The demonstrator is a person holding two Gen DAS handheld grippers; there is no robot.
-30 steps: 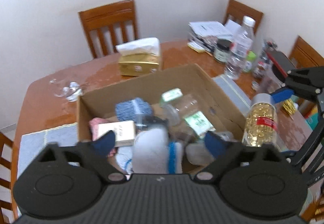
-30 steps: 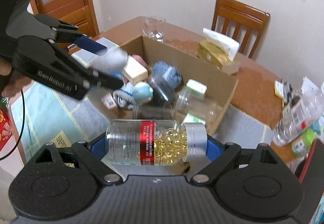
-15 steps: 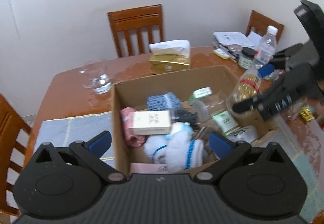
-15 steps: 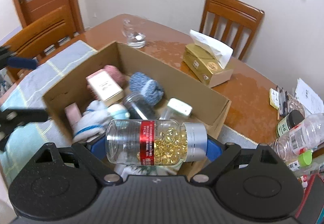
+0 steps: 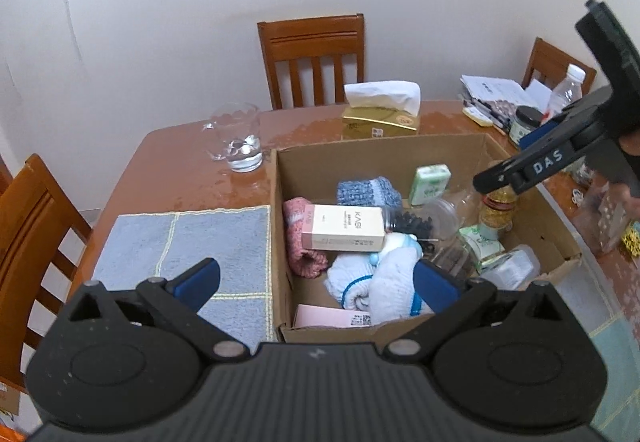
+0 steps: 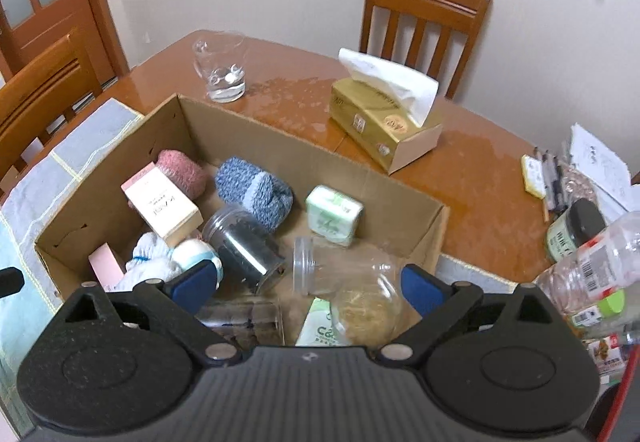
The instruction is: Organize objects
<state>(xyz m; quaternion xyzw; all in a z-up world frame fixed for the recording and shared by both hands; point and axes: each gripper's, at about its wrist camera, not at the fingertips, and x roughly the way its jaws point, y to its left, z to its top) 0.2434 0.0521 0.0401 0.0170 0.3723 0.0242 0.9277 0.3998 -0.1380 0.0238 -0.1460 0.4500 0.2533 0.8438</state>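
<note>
In the cardboard box [image 6: 424, 226] on the worktop [image 6: 472, 182]: capsule bottle [image 6: 366, 308], clear rigid plastic, light, slippery, round; grip across its straight wall. Right tongs [image 6: 310, 284] opening above it, pads clear. Left tongs [image 5: 316, 282] spread, empty.

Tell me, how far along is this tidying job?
Well along: the cardboard box already holds rolled socks, a KASI carton, jars and a soap packet. In hand: the right gripper is opening, and the capsule bottle it carried is dropping free into the box. The left gripper is open and empty. Left: the water bottle, dark-lidded jar and papers on the table.
</note>
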